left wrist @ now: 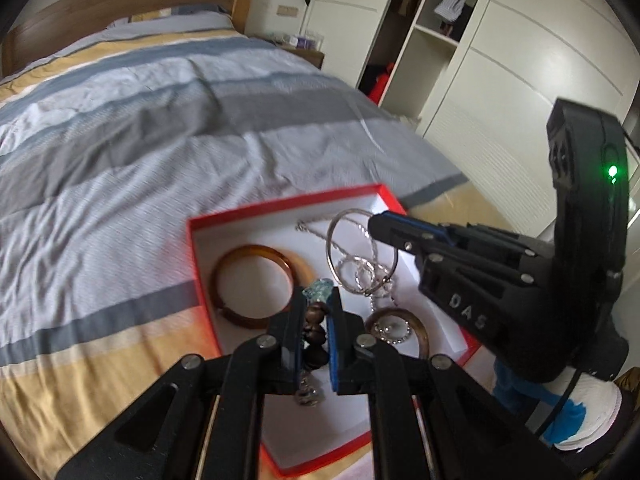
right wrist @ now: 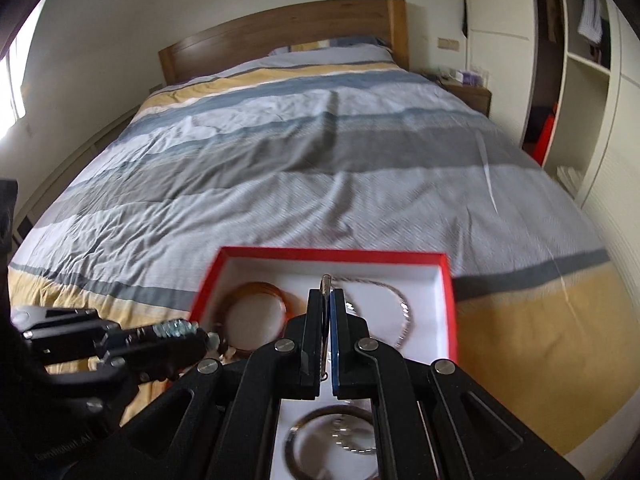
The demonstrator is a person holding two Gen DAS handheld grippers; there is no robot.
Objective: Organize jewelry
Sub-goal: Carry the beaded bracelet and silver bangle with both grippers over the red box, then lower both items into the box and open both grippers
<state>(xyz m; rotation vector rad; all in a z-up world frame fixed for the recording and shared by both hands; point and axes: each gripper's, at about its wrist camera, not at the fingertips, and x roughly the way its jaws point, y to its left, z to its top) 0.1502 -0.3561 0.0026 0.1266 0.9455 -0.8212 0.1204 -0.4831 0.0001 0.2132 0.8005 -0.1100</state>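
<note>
A red box [left wrist: 280, 202] with a white inside lies on the bed's near end. In it are an amber bangle [left wrist: 224, 264], a dark ring [left wrist: 420, 328] and a silver chain. My left gripper [left wrist: 318, 292] is over the box, shut on a bead bracelet [left wrist: 316, 320] of brown beads and teal crystal. From the right, my right gripper [left wrist: 374, 224] is shut on a thin silver hoop [left wrist: 332, 248] with small rings and chain hanging from it. In the right wrist view the right gripper [right wrist: 326, 292] pinches that hoop [right wrist: 325, 280] above the box [right wrist: 332, 254]. The left gripper [right wrist: 200, 330] is at its left.
The box lies on a striped grey, blue and yellow duvet [right wrist: 320, 160] that covers the whole bed, with a wooden headboard [right wrist: 280, 32] at the far end. White wardrobes [left wrist: 500, 60] with an open shelf section stand to the right, beside a nightstand [right wrist: 468, 96].
</note>
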